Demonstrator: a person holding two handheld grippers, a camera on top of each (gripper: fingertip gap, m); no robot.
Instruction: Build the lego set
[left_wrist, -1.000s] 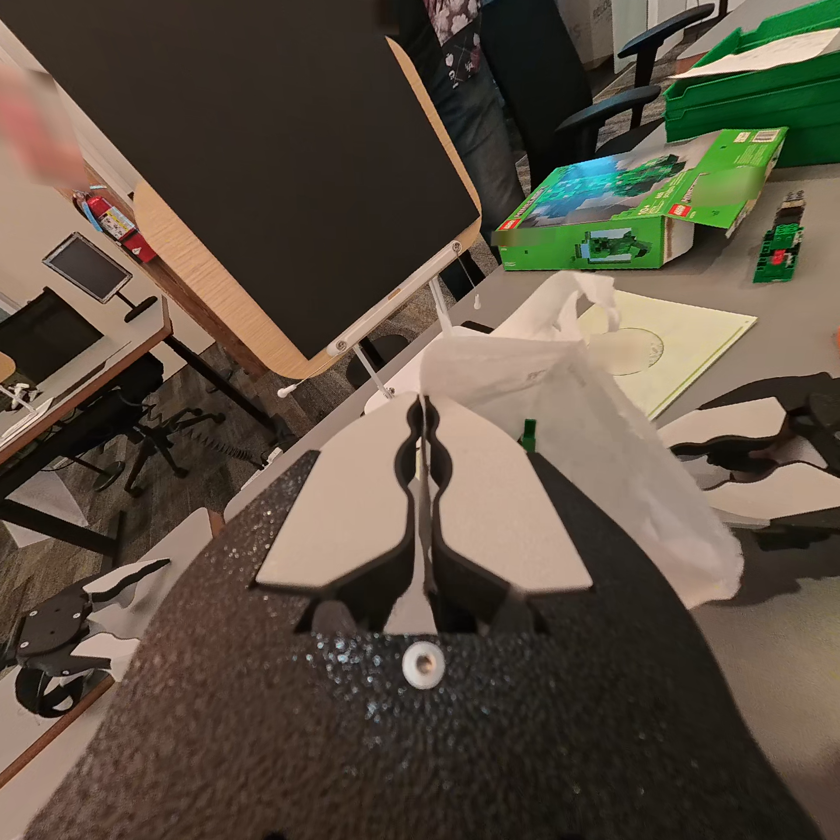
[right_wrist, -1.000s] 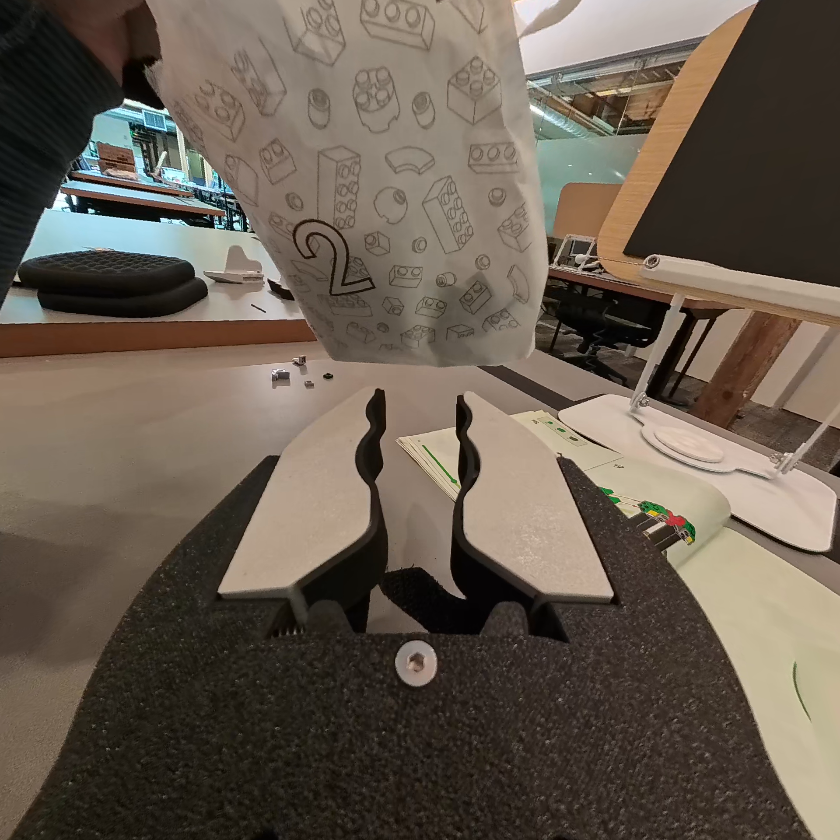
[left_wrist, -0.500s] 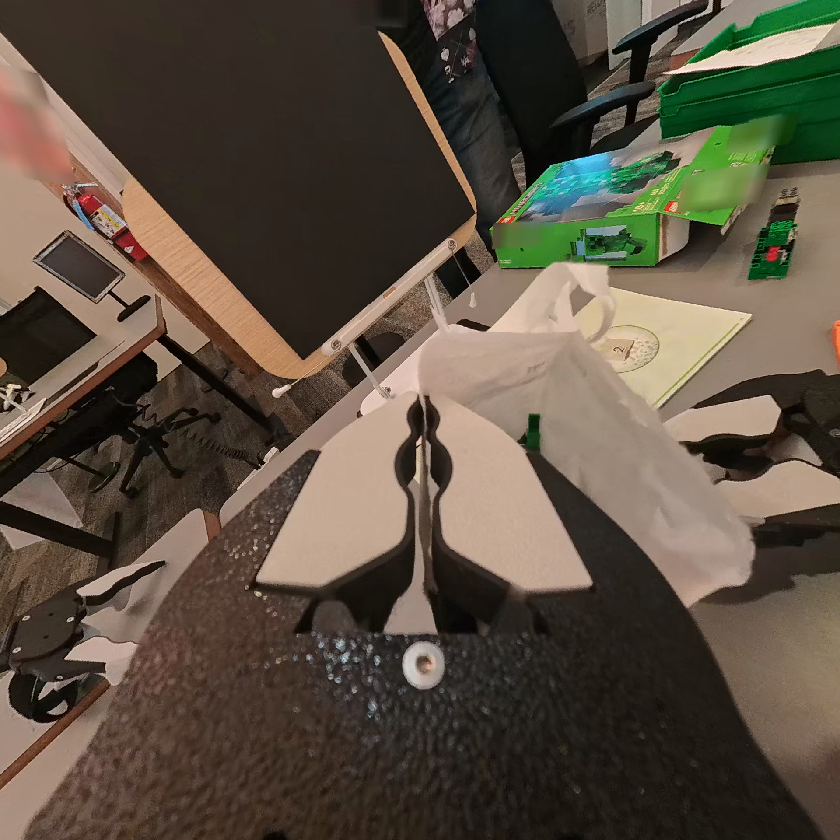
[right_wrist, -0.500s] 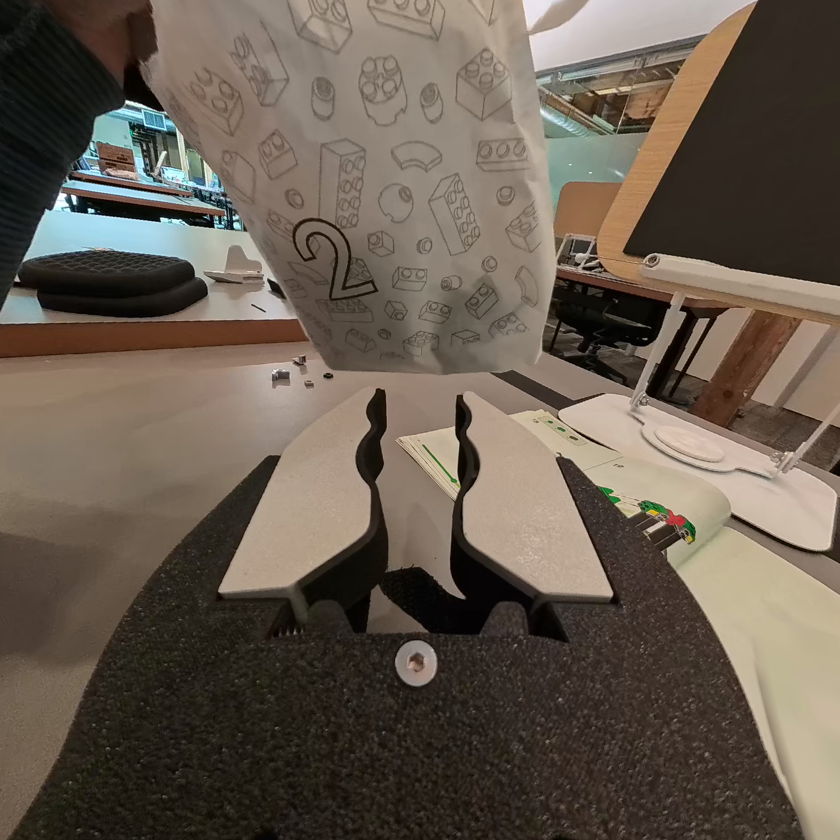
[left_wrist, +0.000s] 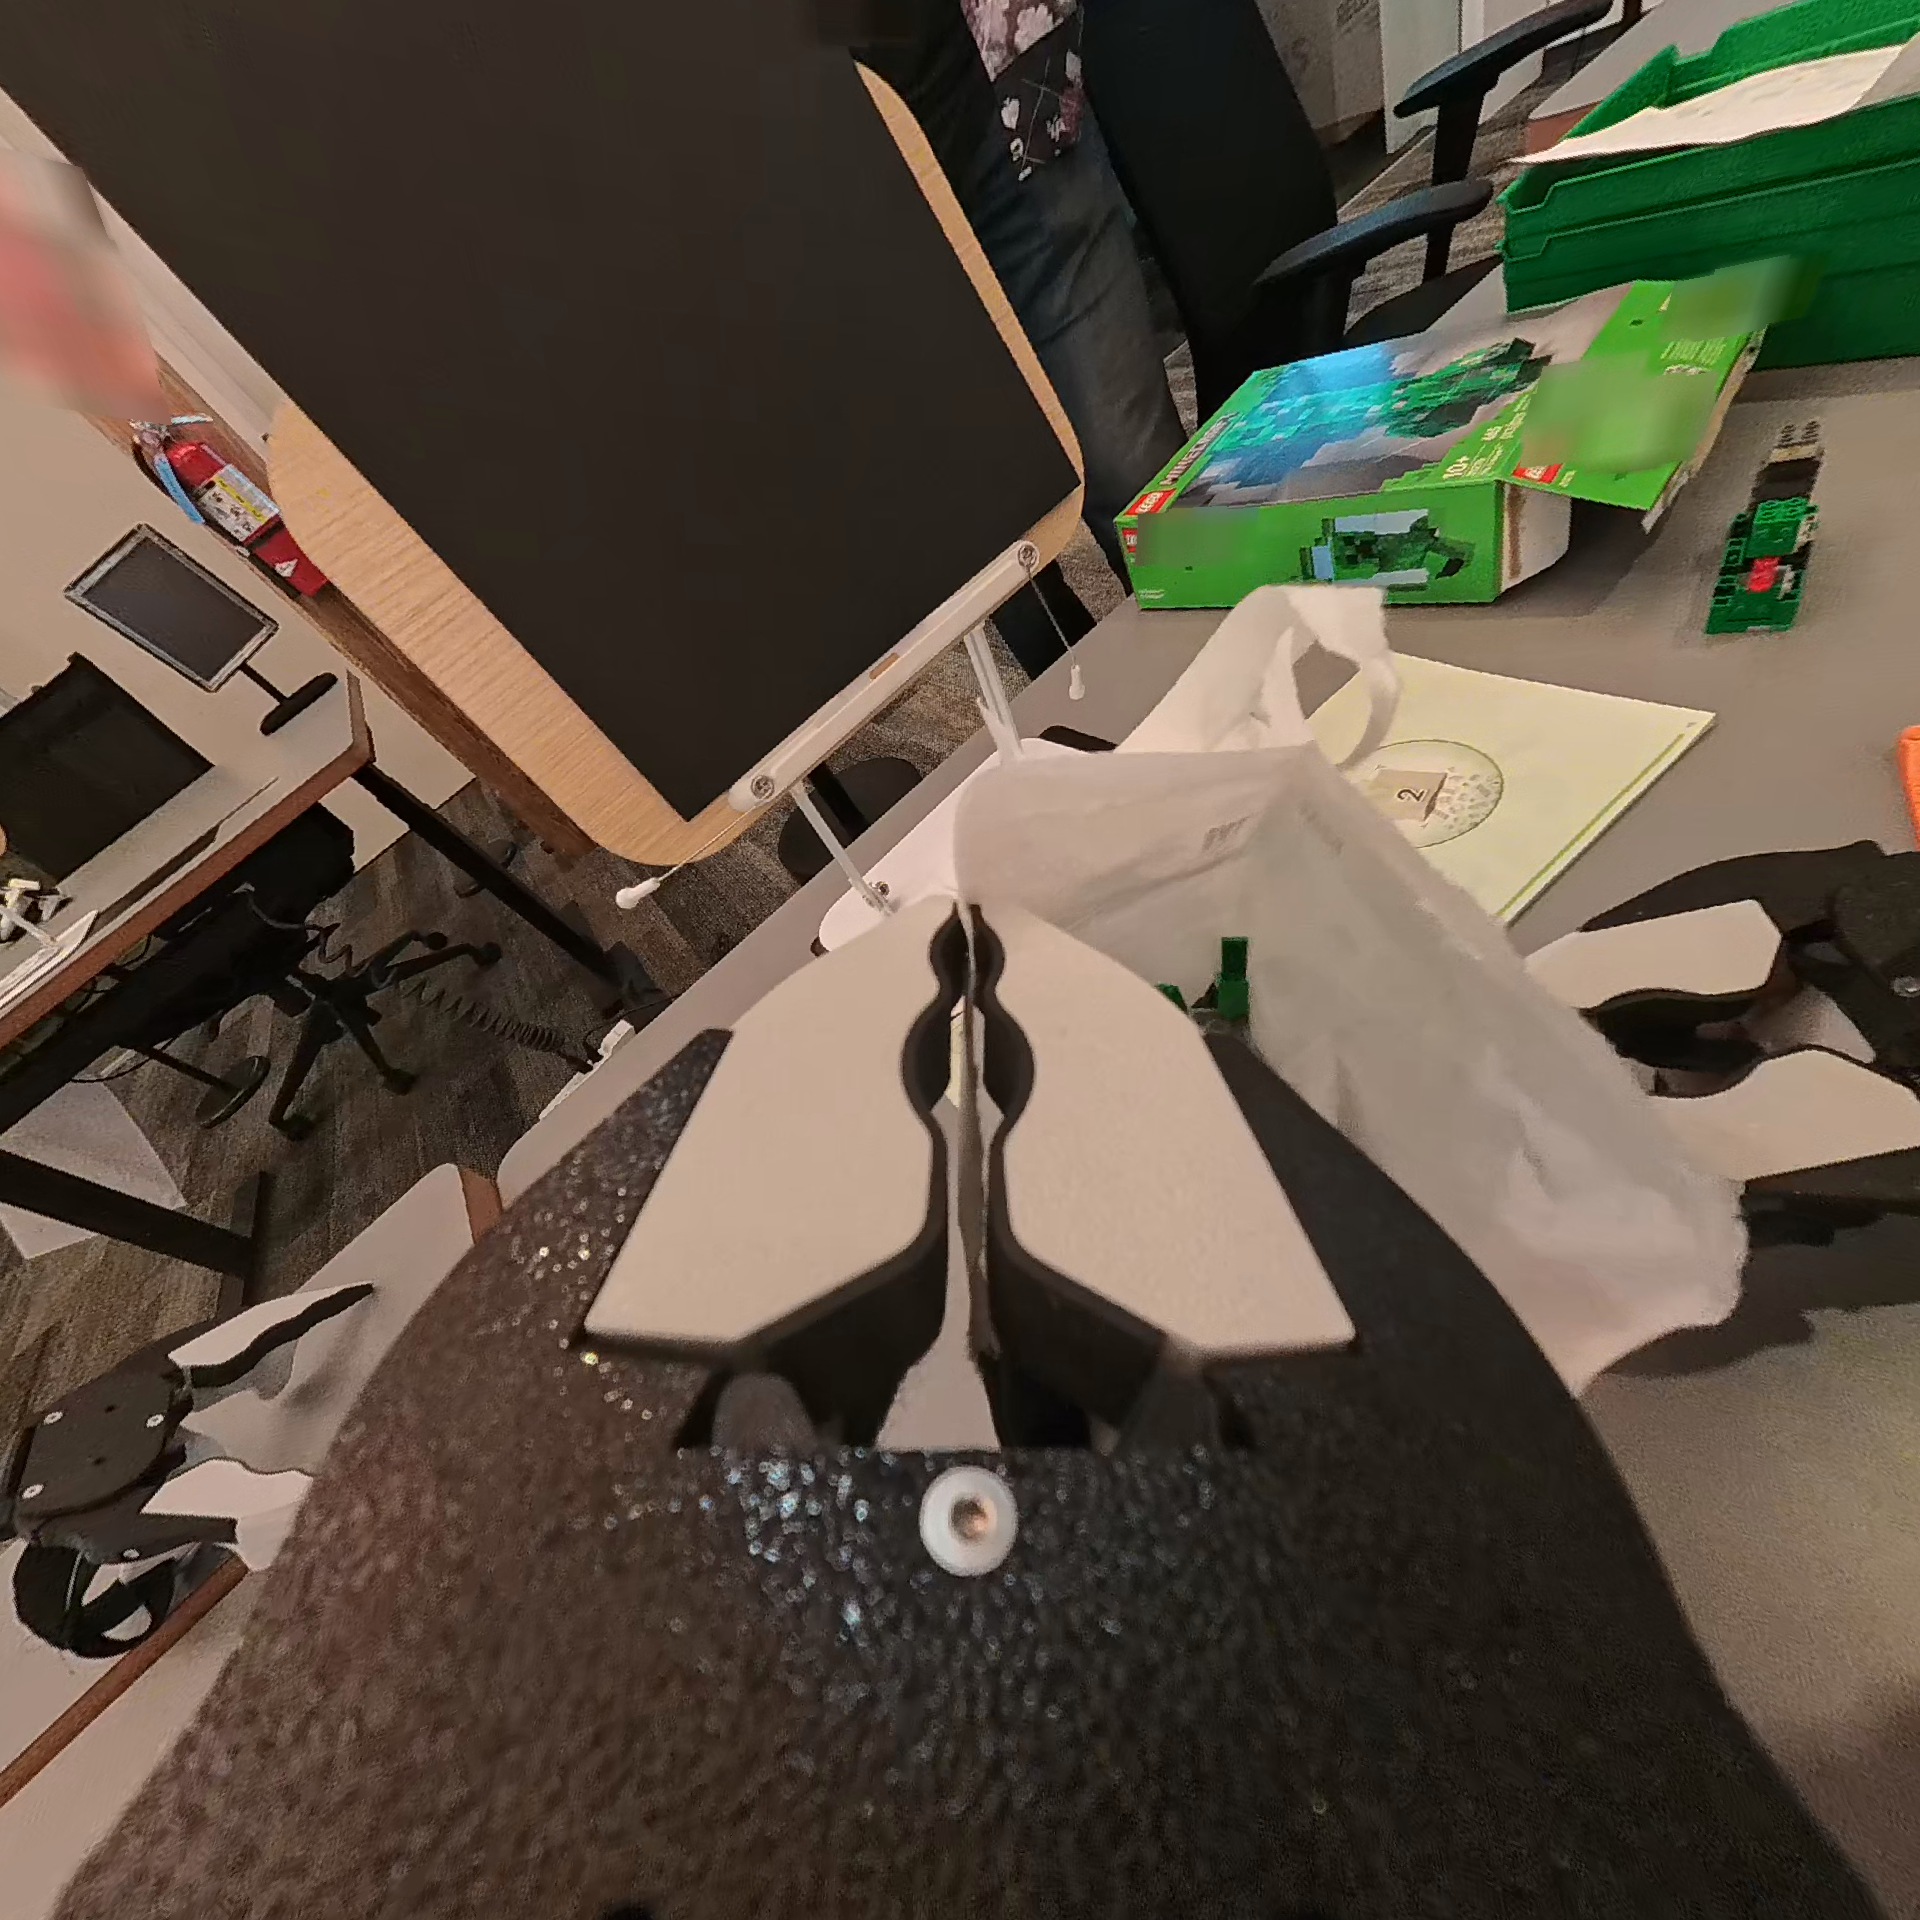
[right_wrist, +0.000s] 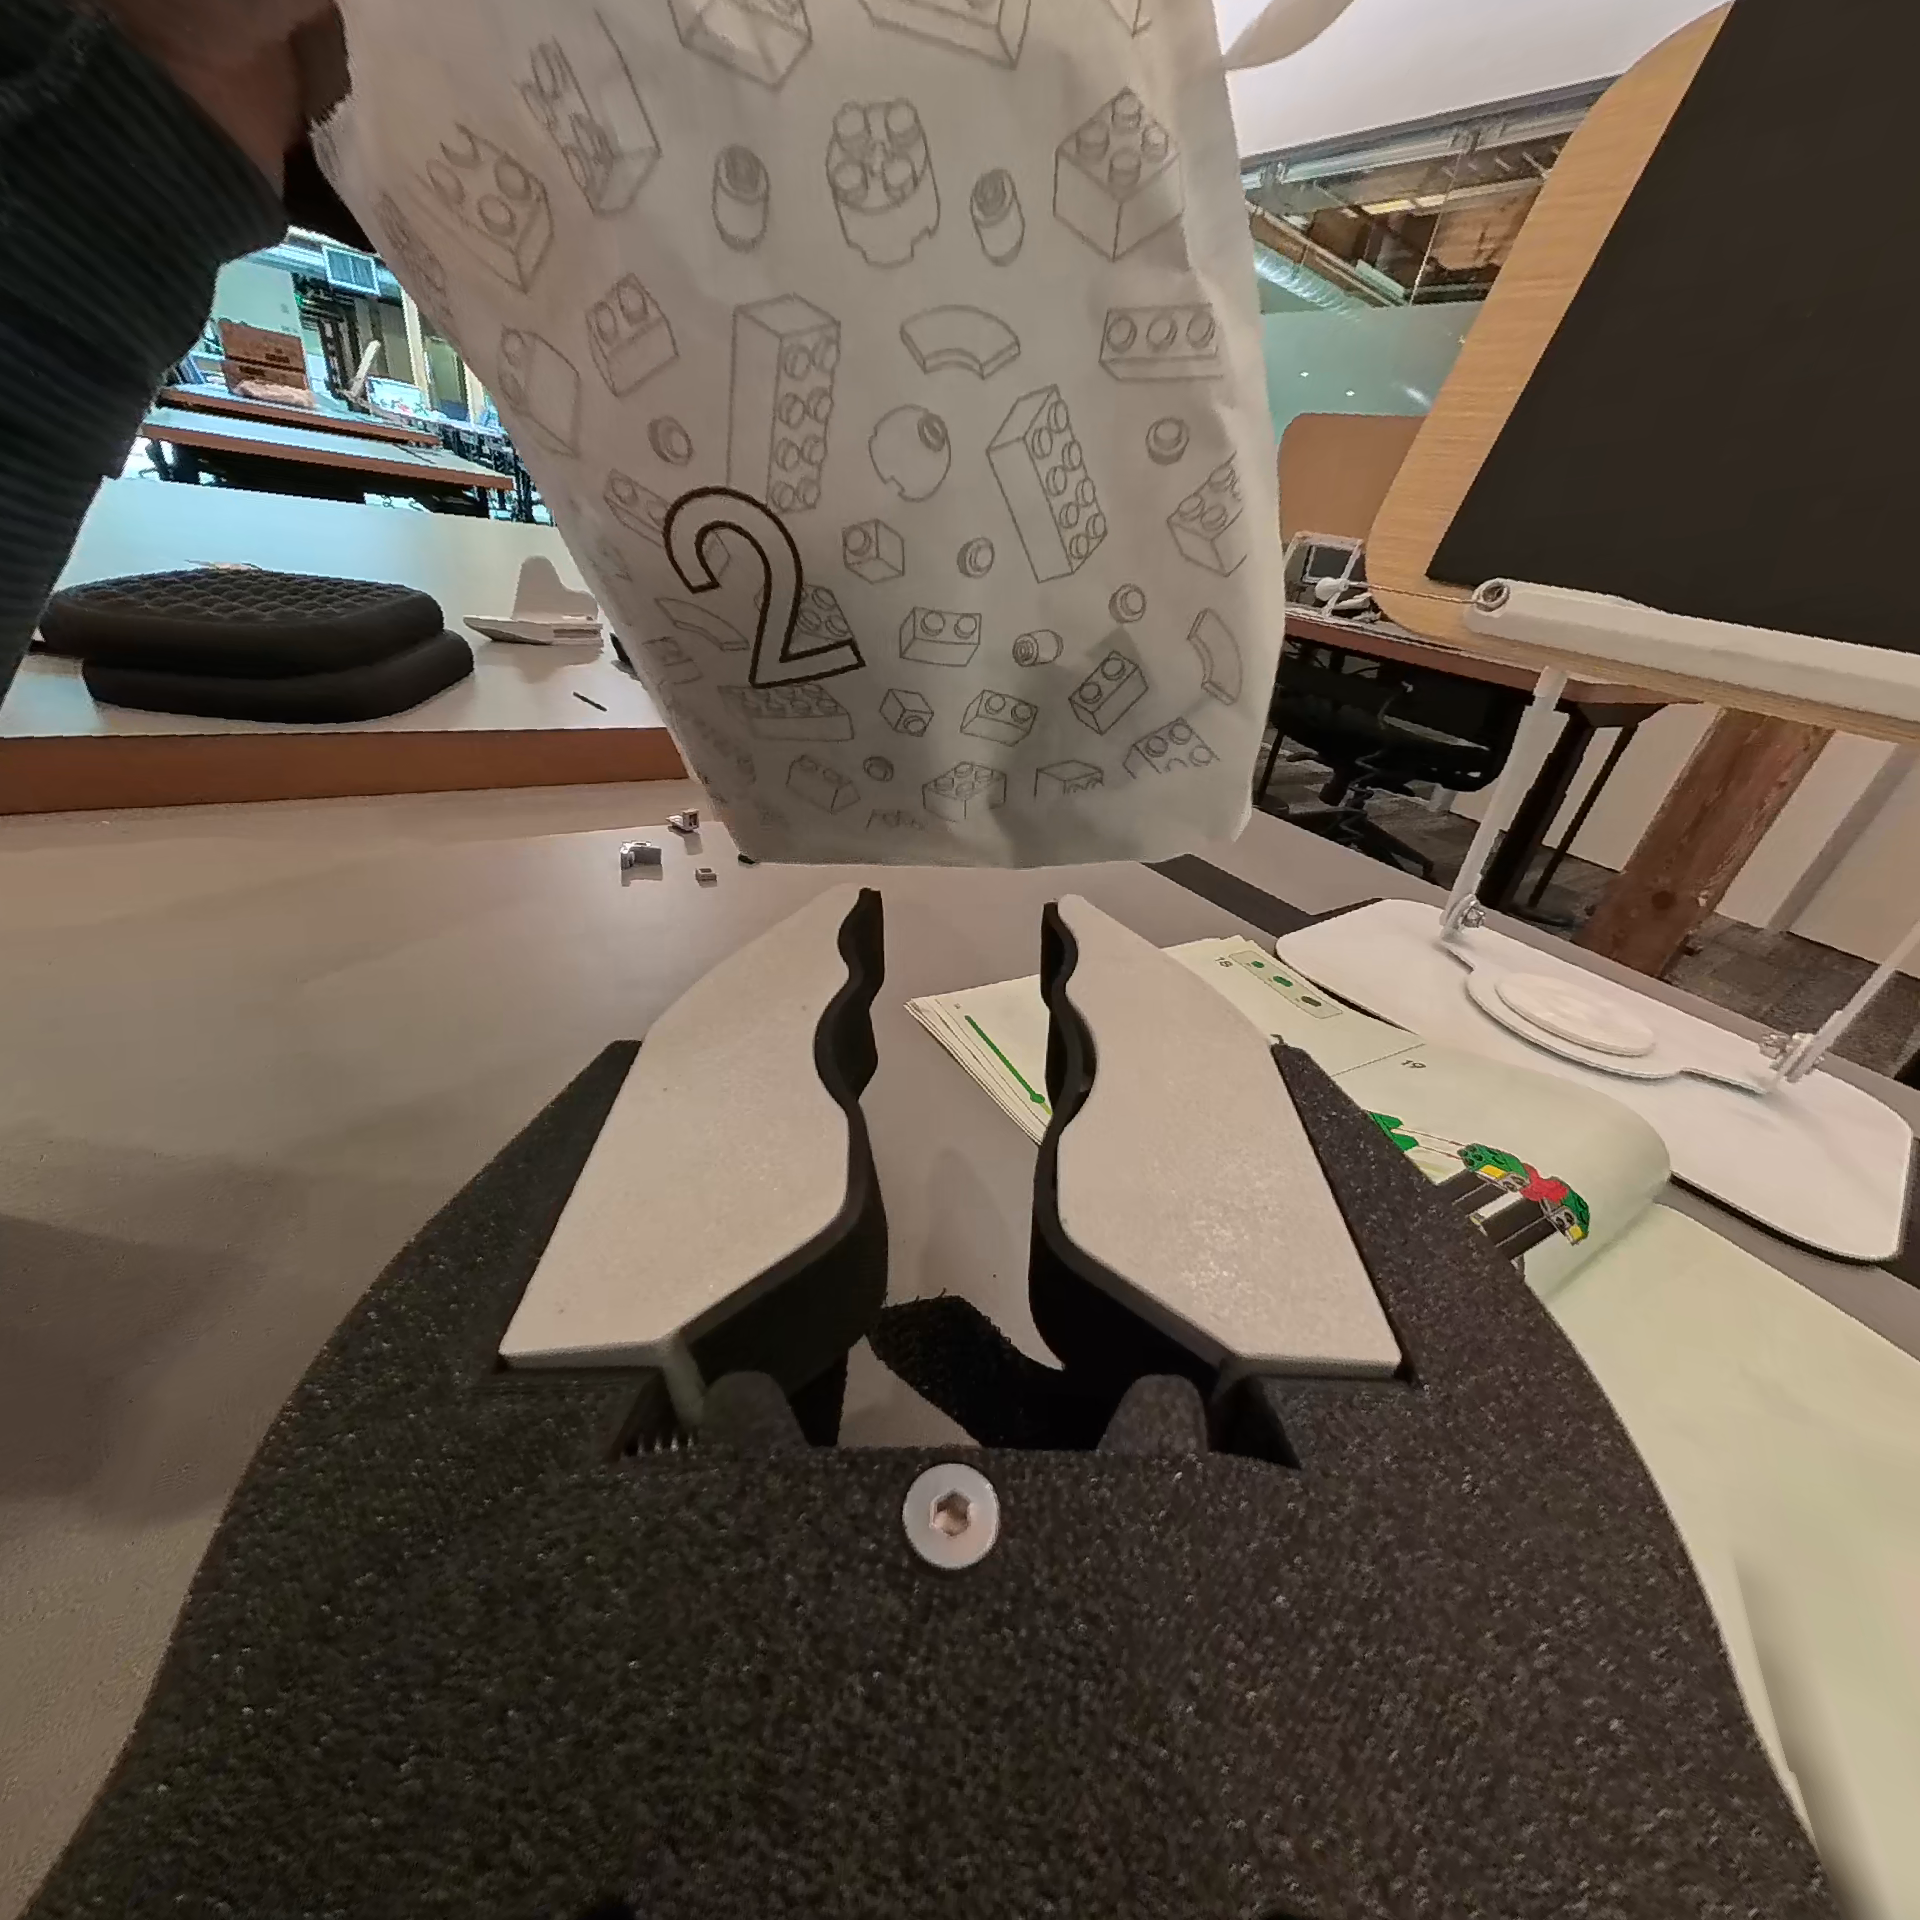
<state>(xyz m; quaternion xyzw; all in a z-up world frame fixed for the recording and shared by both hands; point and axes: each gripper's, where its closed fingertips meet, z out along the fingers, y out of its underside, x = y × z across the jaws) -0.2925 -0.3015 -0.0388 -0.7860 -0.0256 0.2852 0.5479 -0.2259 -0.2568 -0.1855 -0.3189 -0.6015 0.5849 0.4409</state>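
My left gripper (left_wrist: 966, 916) is shut on the edge of a white paper bag (left_wrist: 1351, 1039) and holds it up over the grey table. The bag's mouth is open, and green bricks (left_wrist: 1233, 971) show inside. In the right wrist view the same bag (right_wrist: 914, 468), printed with brick outlines, hangs just above and beyond my right gripper (right_wrist: 961, 914). The right gripper is open and empty, low over the table. It also shows in the left wrist view (left_wrist: 1714, 1039), past the bag.
An instruction booklet (left_wrist: 1507, 790) lies open on the table, also in the right view (right_wrist: 1143, 1018). The green set box (left_wrist: 1351, 499), a partly built model (left_wrist: 1766, 540) and green trays (left_wrist: 1714, 187) lie farther off. Small grey pieces (right_wrist: 665, 847) and a white stand base (right_wrist: 1558, 1039) are on the table.
The bag has sunk slightly and swayed a little to the right above the right gripper. Both grippers keep their states.
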